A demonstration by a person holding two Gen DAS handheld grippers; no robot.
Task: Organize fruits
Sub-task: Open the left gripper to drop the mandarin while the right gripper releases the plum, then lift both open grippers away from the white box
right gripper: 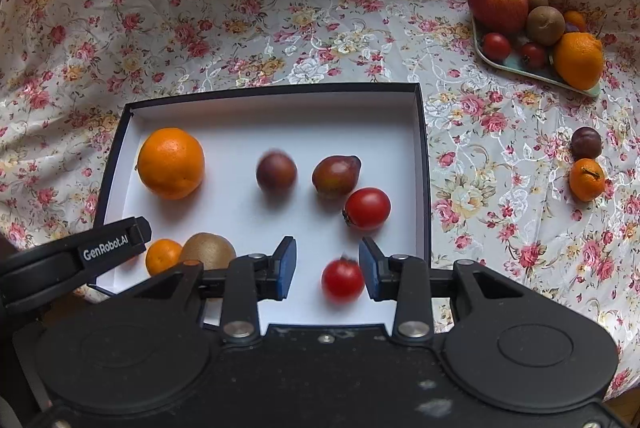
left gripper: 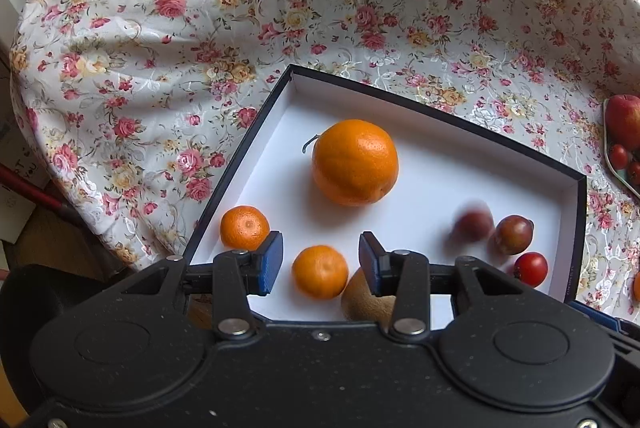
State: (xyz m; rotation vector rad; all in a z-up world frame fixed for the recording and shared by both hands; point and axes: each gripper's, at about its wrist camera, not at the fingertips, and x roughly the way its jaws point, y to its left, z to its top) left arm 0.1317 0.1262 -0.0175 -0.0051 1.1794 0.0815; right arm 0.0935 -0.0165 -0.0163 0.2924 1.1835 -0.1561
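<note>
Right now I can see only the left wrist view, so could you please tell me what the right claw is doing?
Observer: The right claw is open over the black-rimmed white cardboard box, with a small round red tomato, blurred, between its fingers.
Operator: Thank you. Is any fruit loose on the cloth?
Observer: Yes, a dark purple plum and a small orange mandarin lie touching on the floral tablecloth, to the right of the box.
Operator: What does the tray hold besides the apple and tomatoes?
Observer: The pale green tray also holds brown fuzzy kiwis and a large lumpy orange.
</note>
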